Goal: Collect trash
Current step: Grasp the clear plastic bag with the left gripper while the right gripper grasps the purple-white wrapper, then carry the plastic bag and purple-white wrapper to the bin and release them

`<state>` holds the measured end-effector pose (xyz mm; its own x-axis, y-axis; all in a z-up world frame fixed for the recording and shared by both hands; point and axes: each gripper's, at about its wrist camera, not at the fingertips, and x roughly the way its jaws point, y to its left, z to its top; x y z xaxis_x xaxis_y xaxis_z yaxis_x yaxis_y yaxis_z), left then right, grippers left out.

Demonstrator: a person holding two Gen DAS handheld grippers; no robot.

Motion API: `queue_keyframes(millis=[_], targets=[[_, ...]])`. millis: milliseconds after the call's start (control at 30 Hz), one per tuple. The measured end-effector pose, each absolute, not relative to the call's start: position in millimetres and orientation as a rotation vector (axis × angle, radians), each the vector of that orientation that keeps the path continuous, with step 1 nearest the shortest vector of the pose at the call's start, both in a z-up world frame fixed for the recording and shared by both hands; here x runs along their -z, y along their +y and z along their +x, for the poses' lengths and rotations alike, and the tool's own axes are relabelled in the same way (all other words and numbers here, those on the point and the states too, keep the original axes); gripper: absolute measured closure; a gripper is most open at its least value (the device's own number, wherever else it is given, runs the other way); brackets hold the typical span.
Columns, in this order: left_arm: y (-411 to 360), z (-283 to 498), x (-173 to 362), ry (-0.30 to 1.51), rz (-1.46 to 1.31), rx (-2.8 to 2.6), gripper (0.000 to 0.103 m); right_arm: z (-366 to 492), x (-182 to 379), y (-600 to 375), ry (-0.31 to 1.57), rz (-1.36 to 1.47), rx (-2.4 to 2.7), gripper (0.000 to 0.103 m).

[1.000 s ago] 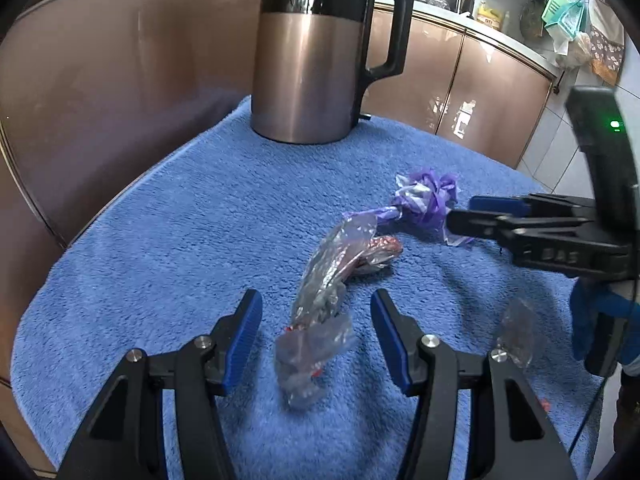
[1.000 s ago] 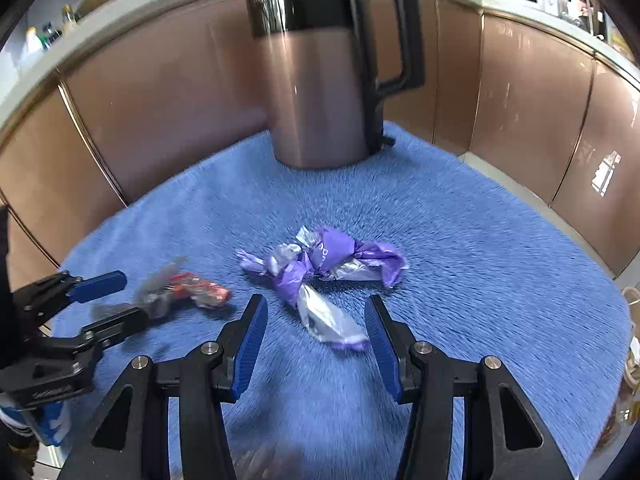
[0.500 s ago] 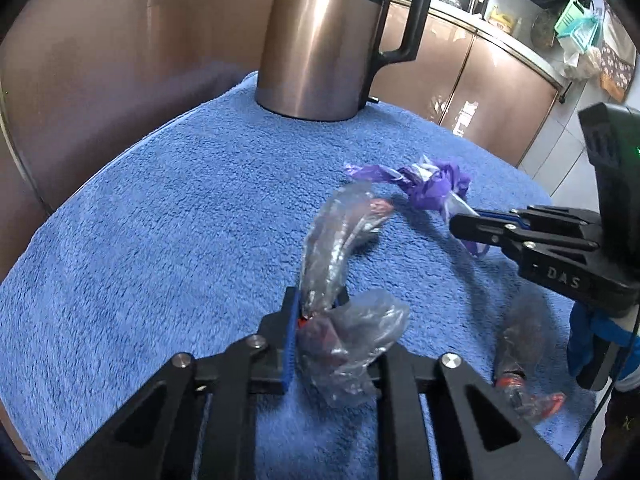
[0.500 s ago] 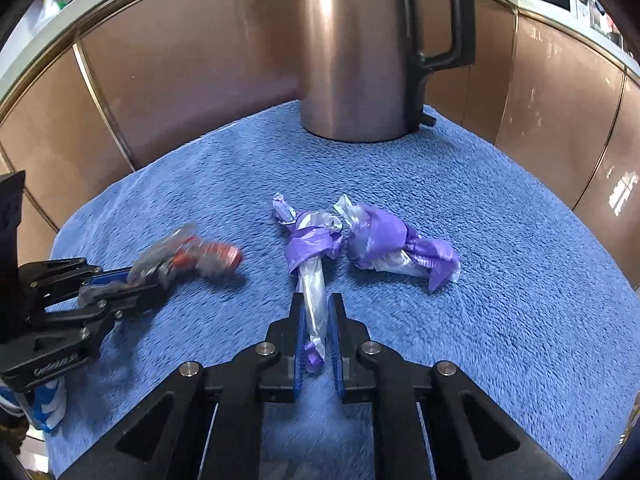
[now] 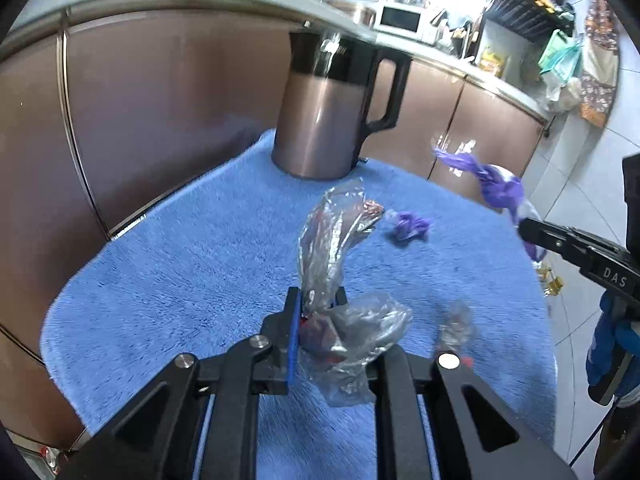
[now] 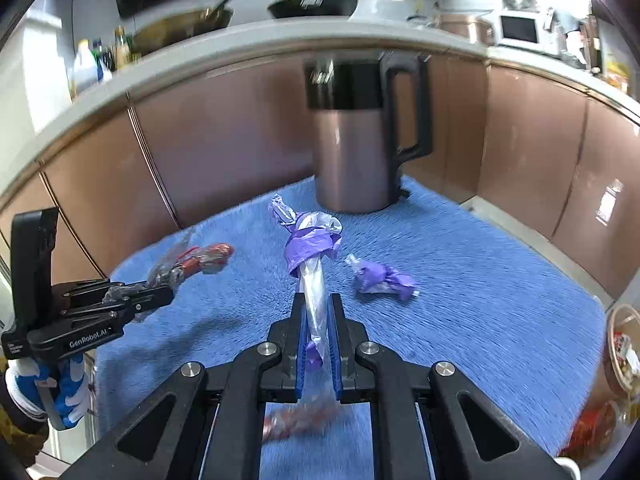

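In the left wrist view my left gripper (image 5: 318, 300) is shut on a crumpled clear wrapper (image 5: 332, 240) with red inside, lifted off the blue towel (image 5: 200, 260). Its loose end stands up ahead of the fingers. My right gripper (image 6: 317, 300) is shut on a purple and silver wrapper (image 6: 310, 248), also raised above the towel (image 6: 480, 280). A second purple wrapper (image 6: 382, 278) lies on the towel just right of it. The left gripper (image 6: 168, 294) with its clear wrapper (image 6: 196, 260) shows at the left of the right wrist view. The right gripper (image 5: 528, 232) shows at the right of the left wrist view.
A copper and black kettle (image 6: 356, 148) stands at the towel's far edge, before brown cabinet doors. Another small clear wrapper (image 5: 456, 326) lies on the towel near the left gripper. A reddish wrapper (image 6: 300, 420) lies blurred under the right gripper. A bowl (image 6: 620, 352) sits off the towel's right edge.
Both grippers closed on their wrappers, then rose and drew back, lifting the clear wrapper and one purple wrapper off the towel. The other purple wrapper stayed down.
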<state>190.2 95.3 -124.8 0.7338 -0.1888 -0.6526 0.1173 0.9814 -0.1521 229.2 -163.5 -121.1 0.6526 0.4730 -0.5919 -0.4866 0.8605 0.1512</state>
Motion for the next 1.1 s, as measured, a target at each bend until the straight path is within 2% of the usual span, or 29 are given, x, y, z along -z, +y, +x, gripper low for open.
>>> queue_keyframes(millis=[233, 533, 867, 1100], targets=[[75.9, 142.3, 80.6, 0.636, -0.077, 0.211, 0.089, 160.5, 87.0, -219.5, 0.562, 0.043, -0.436, 0.093], [30.8, 93.7, 52.9, 0.588, -0.029, 0.283, 0.089, 80.9, 81.8, -295.8, 0.515, 0.132, -0.264, 0.093], [-53.9, 62.0, 39.5, 0.570, 0.064, 0.423, 0.089, 13.1, 114.2, -377.6, 0.516, 0.259, -0.035, 0.093], [-129.0, 65.2, 43.5, 0.592, 0.140, 0.528, 0.089, 7.6, 144.7, -416.4, 0.544, 0.348, 0.047, 0.093]])
